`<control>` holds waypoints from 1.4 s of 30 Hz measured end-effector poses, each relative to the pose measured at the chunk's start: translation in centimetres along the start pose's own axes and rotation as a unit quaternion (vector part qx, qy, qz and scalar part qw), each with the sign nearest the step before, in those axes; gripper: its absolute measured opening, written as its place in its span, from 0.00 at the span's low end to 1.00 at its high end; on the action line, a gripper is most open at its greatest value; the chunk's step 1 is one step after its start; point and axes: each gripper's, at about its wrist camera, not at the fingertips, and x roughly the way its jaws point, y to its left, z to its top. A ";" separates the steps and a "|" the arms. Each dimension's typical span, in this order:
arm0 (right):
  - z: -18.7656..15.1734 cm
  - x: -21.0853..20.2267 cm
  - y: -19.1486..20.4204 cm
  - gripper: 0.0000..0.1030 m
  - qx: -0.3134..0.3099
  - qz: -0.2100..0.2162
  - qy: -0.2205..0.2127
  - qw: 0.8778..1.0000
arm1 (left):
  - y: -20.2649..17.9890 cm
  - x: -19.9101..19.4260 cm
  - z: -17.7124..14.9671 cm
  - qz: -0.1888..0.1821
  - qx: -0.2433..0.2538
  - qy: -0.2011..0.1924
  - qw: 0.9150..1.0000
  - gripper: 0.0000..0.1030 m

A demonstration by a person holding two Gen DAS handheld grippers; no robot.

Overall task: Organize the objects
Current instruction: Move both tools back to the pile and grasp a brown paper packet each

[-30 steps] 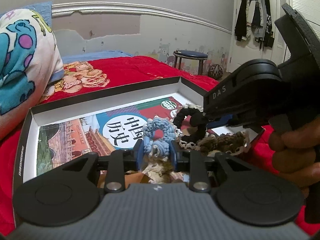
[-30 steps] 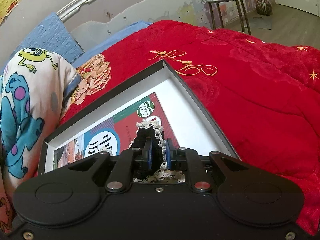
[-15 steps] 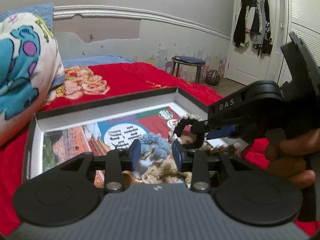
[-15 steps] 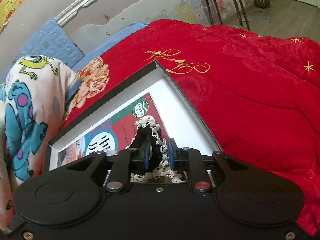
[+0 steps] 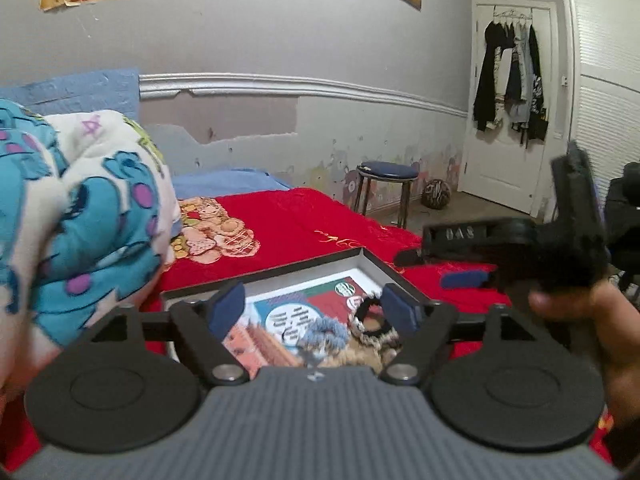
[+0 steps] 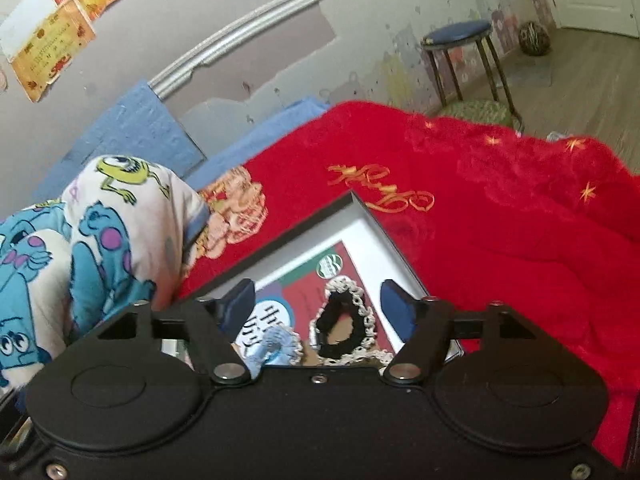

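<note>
The main risk, I think, comes from the soft red quilted bedcover (image 6: 500, 220) under the shallow black-rimmed cardboard box (image 6: 370, 210): if a gripper presses on the rim, the box can tilt and the small things inside can slide together. The left gripper (image 5: 314, 312) has its blue padded fingers (image 5: 226, 310) wide apart and holds nothing; the right gripper (image 6: 318, 304) is also spread wide and empty. Both hover above the near part of the box, not touching what lies in it. The task's things are inside the box, on its glossy printed paper sheet (image 6: 340, 256): a black ribbed hair scrunchie edged with cream lace (image 6: 344, 320), ring-shaped and lying flat, and just beside it a pale blue crocheted scrunchie (image 6: 280, 346), fluffy and partly hidden by the gripper body. In the left view, some beige woolly pieces (image 5: 356, 356) lie close to them, too blurred to name. Such loose yarn and lace may catch on a finger and be lifted by accident, or two pieces may tangle.
</note>
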 end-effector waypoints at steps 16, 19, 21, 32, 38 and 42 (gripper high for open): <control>-4.7 -5.4 2.5 0.74 -0.008 0.026 0.037 0.999 | -2.1 -2.6 -8.5 -0.006 0.018 0.053 0.998 0.85; -7.3 -6.3 2.0 0.70 -0.020 -0.034 0.080 0.996 | -2.4 -2.2 -9.3 -0.017 0.009 0.069 0.997 0.82; -8.9 -7.4 1.2 0.70 -0.006 -0.031 0.088 0.996 | -2.4 -1.8 -9.9 -0.030 -0.006 0.081 0.996 0.81; -10.0 -4.9 3.6 0.70 -0.020 0.031 0.098 0.994 | -4.7 2.2 -11.1 -0.035 0.035 0.104 0.993 0.77; -10.1 -2.8 2.7 0.65 -0.006 0.045 0.117 0.992 | -5.6 4.4 -11.8 -0.013 0.061 0.121 0.991 0.75; -10.7 -1.5 2.6 0.47 0.012 0.064 0.142 0.988 | -4.2 5.2 -12.8 0.014 0.042 0.137 0.990 0.68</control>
